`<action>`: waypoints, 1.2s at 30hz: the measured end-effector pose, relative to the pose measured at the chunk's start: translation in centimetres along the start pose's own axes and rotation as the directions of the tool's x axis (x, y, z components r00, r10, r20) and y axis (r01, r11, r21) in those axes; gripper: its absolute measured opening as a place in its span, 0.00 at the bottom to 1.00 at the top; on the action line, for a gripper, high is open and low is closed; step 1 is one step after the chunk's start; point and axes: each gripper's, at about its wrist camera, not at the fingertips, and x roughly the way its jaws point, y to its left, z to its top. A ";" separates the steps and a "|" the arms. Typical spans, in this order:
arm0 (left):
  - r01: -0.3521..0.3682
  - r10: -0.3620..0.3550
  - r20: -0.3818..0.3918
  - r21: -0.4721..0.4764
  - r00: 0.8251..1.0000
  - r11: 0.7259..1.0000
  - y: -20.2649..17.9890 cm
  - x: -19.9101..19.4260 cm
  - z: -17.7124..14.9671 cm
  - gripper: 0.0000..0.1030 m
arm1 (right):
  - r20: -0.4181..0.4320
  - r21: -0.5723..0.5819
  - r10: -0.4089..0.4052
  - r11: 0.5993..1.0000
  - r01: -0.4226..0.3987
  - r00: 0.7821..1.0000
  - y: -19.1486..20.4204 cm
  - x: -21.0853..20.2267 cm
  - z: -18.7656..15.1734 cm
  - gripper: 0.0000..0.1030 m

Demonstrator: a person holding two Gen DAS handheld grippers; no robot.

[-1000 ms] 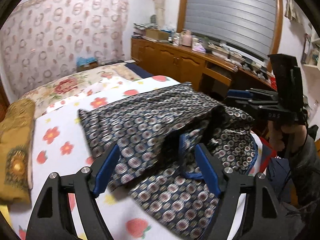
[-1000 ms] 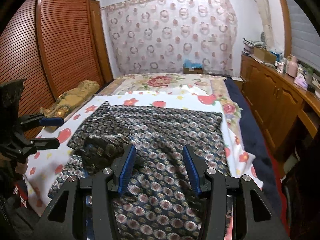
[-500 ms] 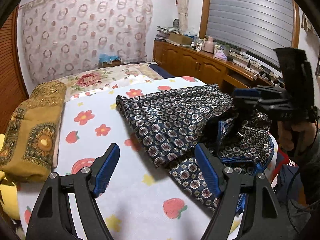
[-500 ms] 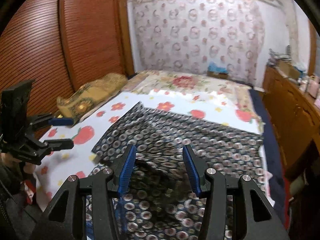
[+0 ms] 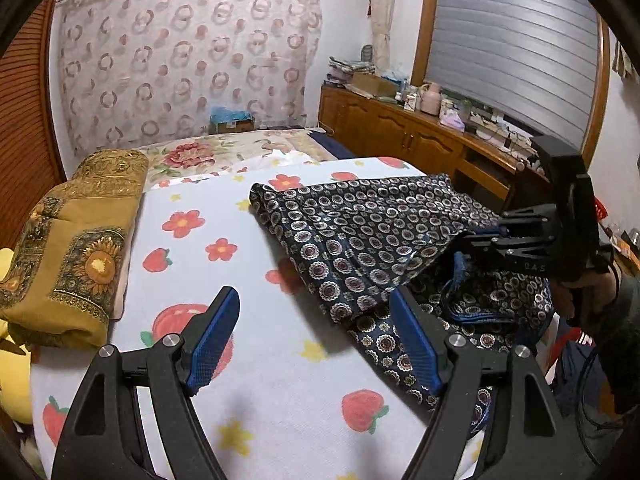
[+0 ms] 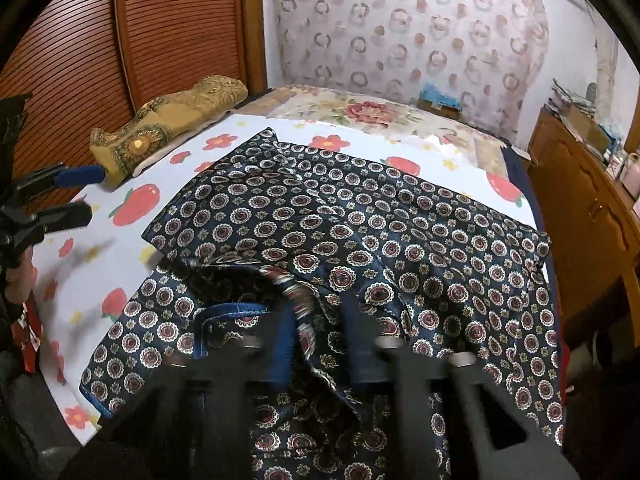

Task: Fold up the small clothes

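A dark blue garment with a round medallion print (image 5: 368, 236) lies on the white fruit-and-flower sheet (image 5: 224, 240), its far half folded over towards the near edge. My left gripper (image 5: 316, 336) is open and empty above the bare sheet, left of the garment. My right gripper (image 6: 320, 332) is blurred in its own view, its jaws close together with a fold of the garment (image 6: 360, 224) between them. In the left wrist view the right gripper (image 5: 486, 232) pinches the garment's lifted edge.
A folded gold sunflower blanket (image 5: 76, 240) lies along the left side of the bed. A wooden cabinet (image 5: 420, 144) with clutter runs along the right wall. A wooden slatted wardrobe (image 6: 80, 44) stands on the left. The bed's near edge is just below the grippers.
My left gripper has let go of the garment and moved left over the bare sheet. My right gripper has narrowed on a fold of the garment and lifted it.
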 end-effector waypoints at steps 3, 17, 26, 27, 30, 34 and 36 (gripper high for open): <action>-0.004 0.004 0.009 -0.006 1.000 1.000 0.2 -0.2 0.1 0.76 | 0.031 -0.023 -0.008 1.000 0.008 1.000 1.4 -0.9 -0.5 0.02; 0.008 -0.008 0.037 0.008 0.999 1.000 -0.3 -0.8 0.4 0.76 | 0.085 0.104 -0.148 0.985 0.139 0.985 -4.5 -7.0 -2.0 0.01; 0.004 -0.004 0.047 -0.005 0.999 1.000 -0.2 -0.8 0.5 0.76 | 0.062 0.126 -0.162 0.980 0.153 0.985 -4.8 -6.1 -3.4 0.35; 0.002 -0.002 0.047 -0.004 0.999 1.000 -0.2 -0.8 0.5 0.76 | 0.083 0.124 -0.155 0.982 0.145 0.984 -4.3 -6.6 -3.1 0.39; 0.000 0.000 0.049 -0.004 0.999 1.000 -0.2 -0.8 0.4 0.76 | 0.125 0.100 -0.117 0.989 0.105 0.985 -3.0 -7.3 -2.8 0.41; -0.002 0.003 0.050 -0.011 0.999 1.000 0.0 -0.9 0.3 0.76 | 0.120 0.074 -0.017 0.997 0.008 0.993 -1.1 -5.3 -2.2 0.41; -0.003 0.004 0.049 -0.012 0.999 1.000 0.1 -0.9 0.1 0.76 | 0.099 0.057 0.025 0.998 -0.031 0.995 0.2 -3.7 -1.9 0.41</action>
